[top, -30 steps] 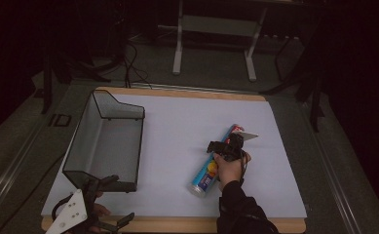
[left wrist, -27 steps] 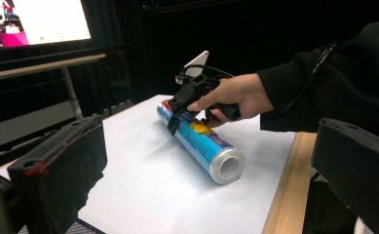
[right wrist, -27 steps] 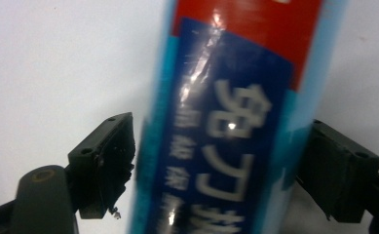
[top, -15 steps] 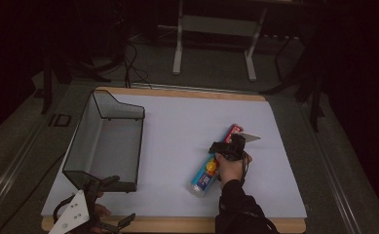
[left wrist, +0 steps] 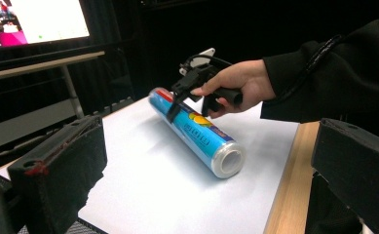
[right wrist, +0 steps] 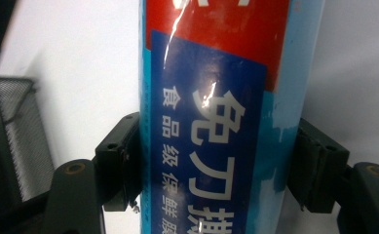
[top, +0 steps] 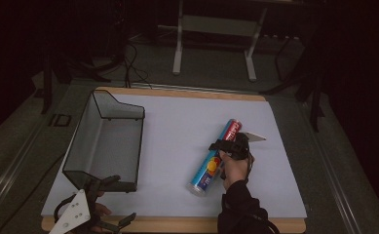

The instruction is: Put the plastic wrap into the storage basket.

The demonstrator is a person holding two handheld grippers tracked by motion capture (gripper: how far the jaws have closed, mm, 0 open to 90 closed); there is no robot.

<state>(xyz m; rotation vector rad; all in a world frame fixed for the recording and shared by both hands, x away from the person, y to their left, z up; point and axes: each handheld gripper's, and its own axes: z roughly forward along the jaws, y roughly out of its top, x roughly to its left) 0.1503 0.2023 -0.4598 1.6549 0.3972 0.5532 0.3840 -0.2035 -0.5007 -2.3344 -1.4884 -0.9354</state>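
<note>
At the near edge of the table [top: 177, 225], low on the left in the high view, the left gripper [top: 95, 204] rests with its grey plate on top; its jaws stand wide apart with nothing between them. The left gripper view shows this plainly: the two black jaws rise at either side, with the white sheet [left wrist: 143, 185] between them.

Just beyond that gripper stands a black mesh basket [top: 106, 139], on the left part of the sheet, its open side facing the near edge. The right gripper view catches a corner of its mesh [right wrist: 11, 131] at the left.

Right of centre lies a blue tube [top: 215, 158] on its side, slanting away to the right. The right hand [top: 235, 165] holds the right gripper [top: 224, 148] across the tube near its middle. The left gripper view shows the tube's near end as an open silver ring [left wrist: 227, 163], and the hand [left wrist: 236, 85] above it.

The right gripper view gives the closest look: the tube [right wrist: 221, 122], printed with a red band and white characters on dark blue, sits between the two jaws, and both jaws press against its sides.
</note>
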